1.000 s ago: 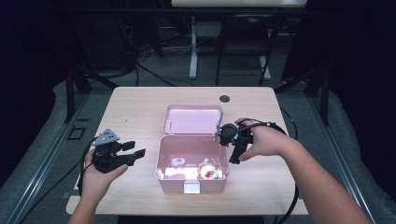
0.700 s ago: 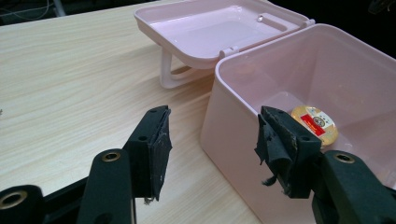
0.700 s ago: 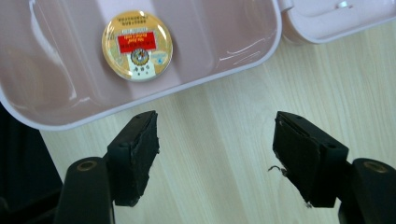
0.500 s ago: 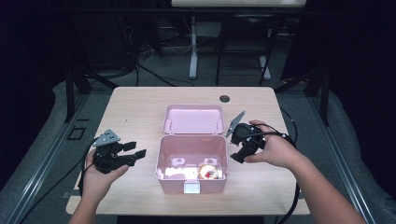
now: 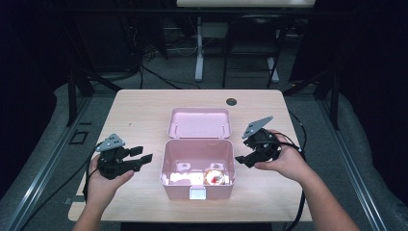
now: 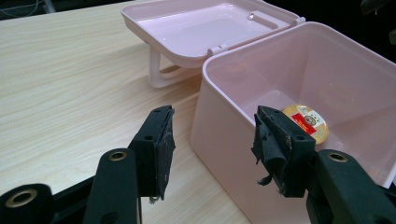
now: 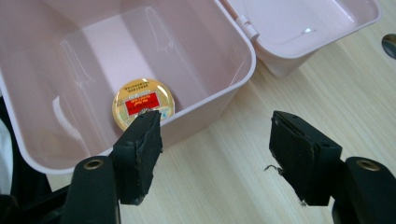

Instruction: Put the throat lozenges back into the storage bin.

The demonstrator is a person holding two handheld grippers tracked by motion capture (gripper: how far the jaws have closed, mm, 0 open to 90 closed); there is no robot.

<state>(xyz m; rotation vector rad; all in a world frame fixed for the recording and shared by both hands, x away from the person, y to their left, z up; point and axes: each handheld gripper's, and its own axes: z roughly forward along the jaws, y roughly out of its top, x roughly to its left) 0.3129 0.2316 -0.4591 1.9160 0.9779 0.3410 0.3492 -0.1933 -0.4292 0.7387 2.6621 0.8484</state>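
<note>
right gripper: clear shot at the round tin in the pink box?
Probably yes. The box is open, lid folded back; the tin lies uncovered, and the right gripper hangs beside the rim, jaws apart, empty.

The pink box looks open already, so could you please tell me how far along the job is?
Done: the pink box stands open, its lid folded back onto the table. A round gold tin lies inside. In hand: nothing; the left gripper and right gripper flank the box, jaws open and just closing a little around nothing. Left, judging by this: probably lifting the tin out.
</note>
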